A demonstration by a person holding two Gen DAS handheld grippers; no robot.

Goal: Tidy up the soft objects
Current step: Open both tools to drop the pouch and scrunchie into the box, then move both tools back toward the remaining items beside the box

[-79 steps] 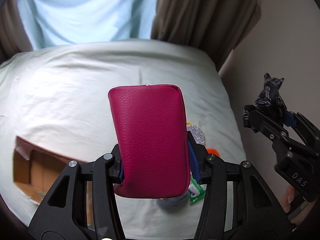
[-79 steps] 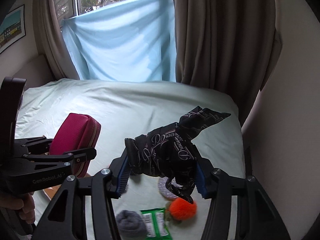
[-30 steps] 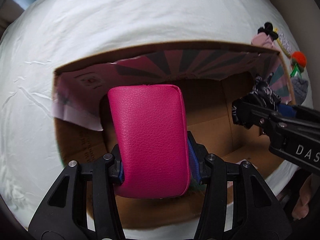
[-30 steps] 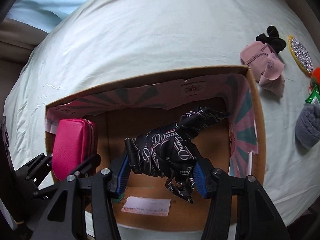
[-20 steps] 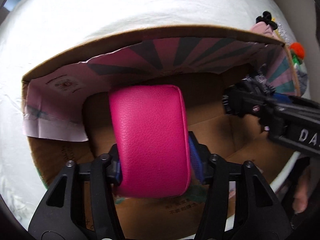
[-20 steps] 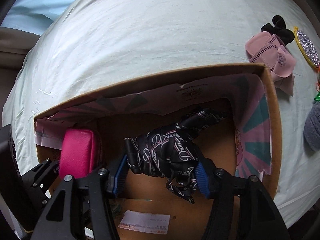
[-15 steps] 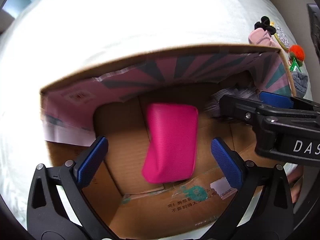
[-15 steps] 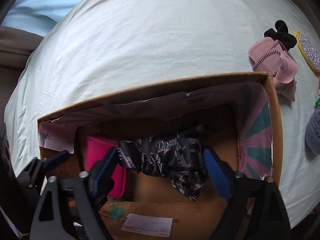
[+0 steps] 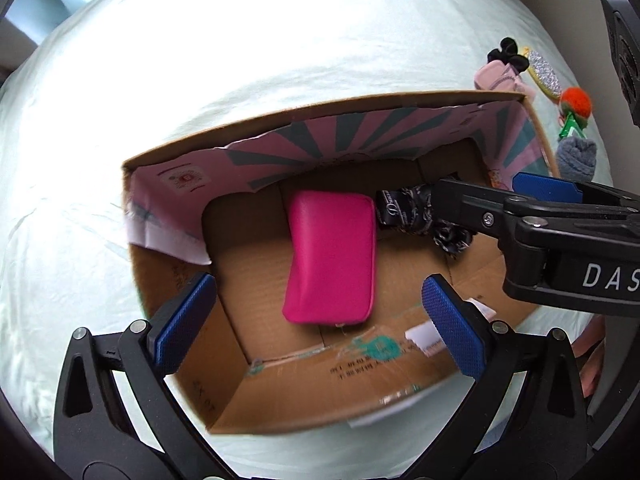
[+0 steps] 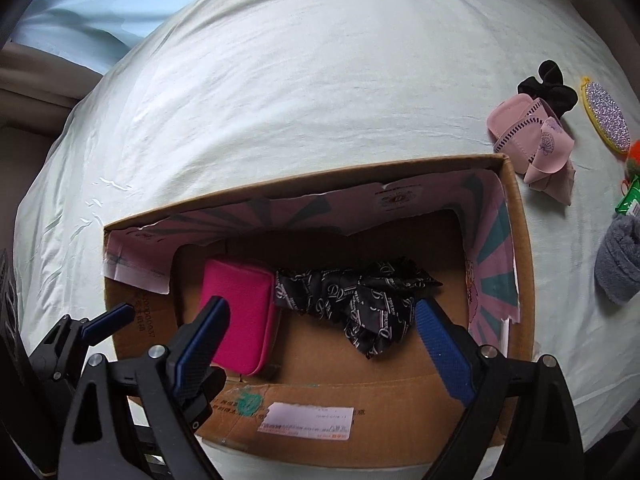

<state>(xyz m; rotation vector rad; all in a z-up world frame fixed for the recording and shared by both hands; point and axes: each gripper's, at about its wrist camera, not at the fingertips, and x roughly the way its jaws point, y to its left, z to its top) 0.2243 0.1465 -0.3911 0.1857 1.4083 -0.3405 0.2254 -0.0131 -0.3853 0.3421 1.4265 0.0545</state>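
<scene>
Left wrist: pouch (image 9: 332, 256) dropped, scarf (image 10: 360, 292) released

I am looking down into a bedroom in a home. A bed (image 10: 320, 80) under a pale green sheet fills the view beyond my claws, with a light blue curtain (image 10: 80, 4) past its far edge. An open cardboard box (image 10: 516, 216) sits on the sheet directly below my claws, hair accessories (image 10: 536, 128) lying off to their right.
</scene>
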